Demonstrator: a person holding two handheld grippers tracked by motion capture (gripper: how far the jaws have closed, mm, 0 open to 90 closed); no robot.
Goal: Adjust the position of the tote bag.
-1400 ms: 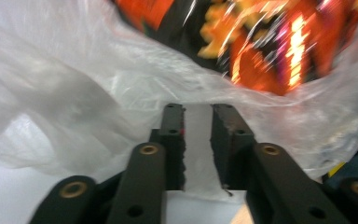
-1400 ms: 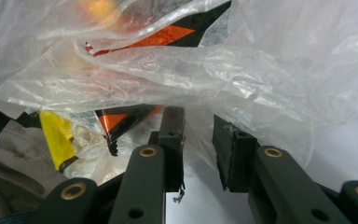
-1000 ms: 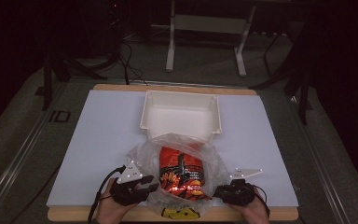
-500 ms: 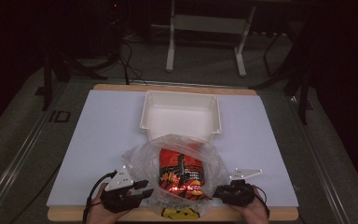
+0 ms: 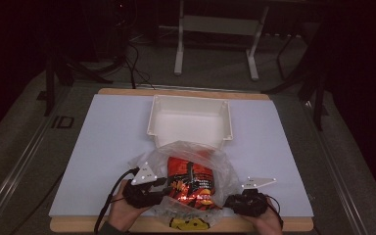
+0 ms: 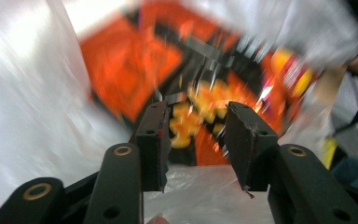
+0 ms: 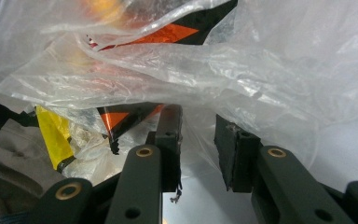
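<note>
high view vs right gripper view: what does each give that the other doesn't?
High view alone: the white tray beyond the bag, the whole table, the left gripper at the bag's left edge. Right gripper view alone: the right gripper, jaws apart, thin film in the gap; whether the pads press it is unclear. Both: the clear plastic bag and the orange snack packet inside.
</note>
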